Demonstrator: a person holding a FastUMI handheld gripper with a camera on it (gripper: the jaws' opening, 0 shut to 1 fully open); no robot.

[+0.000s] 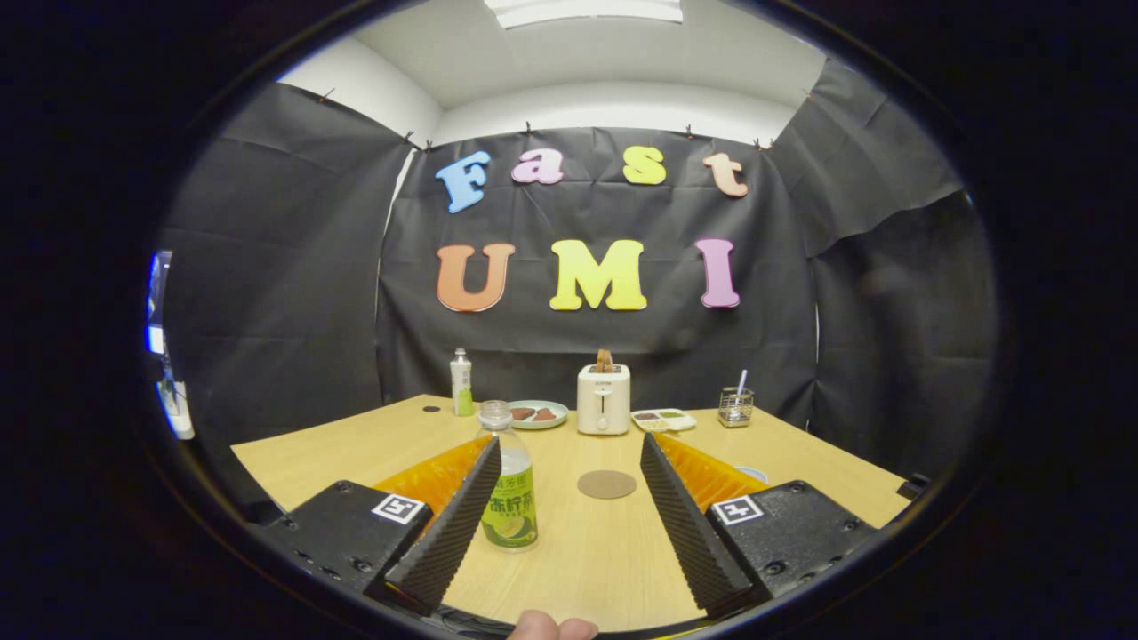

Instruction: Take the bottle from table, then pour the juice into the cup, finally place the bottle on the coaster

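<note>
The cup (754, 474) is mostly hidden behind the right finger; only a pale sliver of rim is seen, and its shape cannot be made out. A fingertip (551, 628) is cut off at the near table (311, 458) edge. The contents of the plate (539, 414) and tray (663, 420) at the far side are too small to identify.

The bottle (508, 484) stands upright on the table, clear-walled, with a pale cap and a green label, its left side partly covered by the left finger. It is seen just inside that finger, apart from the right one. The gripper (569, 462) is spread wide, with nothing grasped. The round brown coaster (607, 484) lies flat between the fingers, just right of the bottle. A second bottle (461, 383), a toaster (604, 399) and a wire holder (735, 406) stand well beyond.
</note>
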